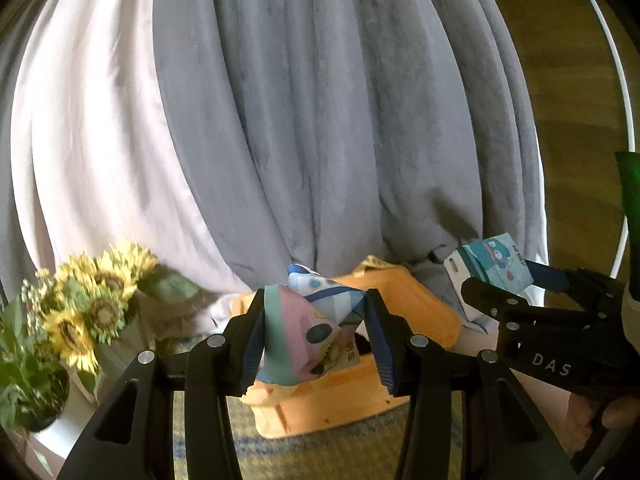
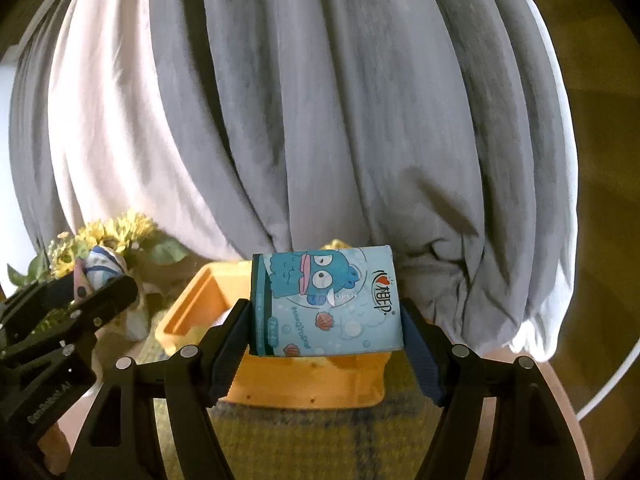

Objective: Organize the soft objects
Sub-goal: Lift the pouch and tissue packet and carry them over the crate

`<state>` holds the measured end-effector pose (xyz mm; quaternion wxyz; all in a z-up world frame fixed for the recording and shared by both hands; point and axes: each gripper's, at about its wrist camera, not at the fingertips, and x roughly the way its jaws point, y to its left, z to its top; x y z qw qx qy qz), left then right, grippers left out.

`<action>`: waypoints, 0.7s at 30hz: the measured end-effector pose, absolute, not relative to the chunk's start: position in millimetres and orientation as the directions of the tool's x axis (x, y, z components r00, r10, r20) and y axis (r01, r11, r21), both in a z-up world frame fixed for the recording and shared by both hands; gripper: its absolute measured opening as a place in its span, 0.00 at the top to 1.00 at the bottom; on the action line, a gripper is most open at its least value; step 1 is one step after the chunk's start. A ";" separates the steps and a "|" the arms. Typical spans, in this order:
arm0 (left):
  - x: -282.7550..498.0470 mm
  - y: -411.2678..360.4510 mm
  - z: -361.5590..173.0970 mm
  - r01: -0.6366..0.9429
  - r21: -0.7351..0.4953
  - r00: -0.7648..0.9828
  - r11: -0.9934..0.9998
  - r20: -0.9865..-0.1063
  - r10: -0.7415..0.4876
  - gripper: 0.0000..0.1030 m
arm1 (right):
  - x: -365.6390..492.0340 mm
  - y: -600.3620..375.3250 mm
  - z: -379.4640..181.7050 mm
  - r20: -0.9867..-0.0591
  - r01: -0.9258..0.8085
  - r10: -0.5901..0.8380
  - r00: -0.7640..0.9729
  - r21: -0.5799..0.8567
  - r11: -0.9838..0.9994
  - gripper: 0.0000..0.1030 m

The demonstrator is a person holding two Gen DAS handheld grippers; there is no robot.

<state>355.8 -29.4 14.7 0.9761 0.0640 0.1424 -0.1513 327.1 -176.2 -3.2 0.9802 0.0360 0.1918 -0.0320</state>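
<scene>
My left gripper (image 1: 314, 334) is shut on a crumpled pastel tissue pack (image 1: 308, 328), pink, mint and blue, held in the air. My right gripper (image 2: 326, 334) is shut on a blue tissue pack (image 2: 332, 304) printed with a cartoon fish. Both hang above and in front of an orange wooden box (image 1: 416, 312) (image 2: 200, 304) on the table. In the left wrist view the right gripper (image 1: 504, 280) shows at the right with its blue pack (image 1: 498, 266). The right wrist view shows the left gripper (image 2: 96, 280) at the left, holding its crumpled pack (image 2: 100, 266).
Grey and white curtains (image 1: 300, 120) fill the background. A pot of sunflowers (image 1: 92, 304) stands at the left beside the box. A yellow-green checked cloth (image 2: 320, 440) covers the table. A white-rimmed round edge (image 2: 600, 392) curves at the right.
</scene>
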 end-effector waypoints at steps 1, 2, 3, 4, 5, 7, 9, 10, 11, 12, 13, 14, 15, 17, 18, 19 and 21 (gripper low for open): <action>357.9 -29.8 15.6 0.313 0.086 0.915 0.946 -0.295 -0.276 0.55 | 330.9 -176.7 -0.8 -0.371 0.076 -0.050 0.927 0.056 0.996 0.29; 362.0 -29.8 16.4 0.309 0.089 0.917 0.947 -0.292 -0.272 0.55 | 333.5 -176.8 0.4 -0.366 0.077 -0.052 0.929 0.053 0.996 0.29; 367.0 -30.4 18.2 0.306 0.092 0.919 0.948 -0.288 -0.269 0.55 | 337.6 -176.9 2.1 -0.362 0.077 -0.055 0.930 0.047 0.996 0.29; 370.7 -30.2 19.2 0.300 0.096 0.921 0.949 -0.287 -0.263 0.55 | 340.8 -177.0 3.1 -0.360 0.078 -0.058 0.931 0.043 0.996 0.29; 373.5 -30.3 19.2 0.295 0.099 0.923 0.951 -0.286 -0.257 0.55 | 344.6 -177.6 4.4 -0.356 0.080 -0.060 0.933 0.041 0.996 0.29; 381.7 -31.0 19.8 0.288 0.106 0.925 0.952 -0.289 -0.248 0.55 | 352.2 -177.4 6.2 -0.354 0.083 -0.068 0.933 0.029 0.996 0.29; 390.8 -32.7 20.2 0.280 0.113 0.927 0.953 -0.290 -0.238 0.55 | 360.0 -179.0 9.1 -0.351 0.085 -0.075 0.933 0.012 0.996 0.29; 395.0 -33.5 20.0 0.278 0.116 0.927 0.954 -0.293 -0.234 0.55 | 365.2 -178.3 10.6 -0.348 0.085 -0.081 0.934 -0.002 0.996 0.29; 401.8 -34.1 19.6 0.275 0.116 0.926 0.955 -0.298 -0.230 0.55 | 368.8 -178.0 11.5 -0.349 0.086 -0.084 0.933 -0.011 0.996 0.29; 405.1 -34.2 19.6 0.276 0.113 0.925 0.954 -0.301 -0.232 0.55 | 372.9 -177.8 12.0 -0.349 0.084 -0.085 0.933 -0.018 0.996 0.29; 413.0 -34.3 18.7 0.280 0.105 0.920 0.954 -0.313 -0.236 0.55 | 377.8 -177.4 12.4 -0.352 0.083 -0.086 0.932 -0.023 0.996 0.29; 418.8 -35.1 17.6 0.282 0.099 0.916 0.954 -0.322 -0.237 0.55 | 383.3 -177.4 12.5 -0.356 0.082 -0.086 0.930 -0.027 0.996 0.29; 424.8 -35.4 16.2 0.285 0.094 0.912 0.954 -0.332 -0.240 0.55 | 388.4 -177.4 12.5 -0.361 0.079 -0.084 0.929 -0.029 0.996 0.29; 436.8 -36.7 12.4 0.291 0.089 0.904 0.953 -0.351 -0.244 0.55 | 399.3 -177.8 10.9 -0.379 0.077 -0.083 0.922 -0.033 0.997 0.29; 443.5 -37.4 10.2 0.292 0.089 0.900 0.952 -0.363 -0.242 0.55 | 404.5 -177.0 9.2 -0.386 0.072 -0.080 0.919 -0.034 0.997 0.29; 449.2 -38.7 8.0 0.295 0.089 0.895 0.951 -0.375 -0.243 0.55 | 409.9 -176.7 7.2 -0.397 0.072 -0.081 0.914 -0.039 0.997 0.29; 458.9 -39.4 2.8 0.295 0.087 0.886 0.951 -0.396 -0.239 0.55 | 419.9 -177.0 2.8 -0.418 0.067 -0.079 0.905 -0.043 0.997 0.29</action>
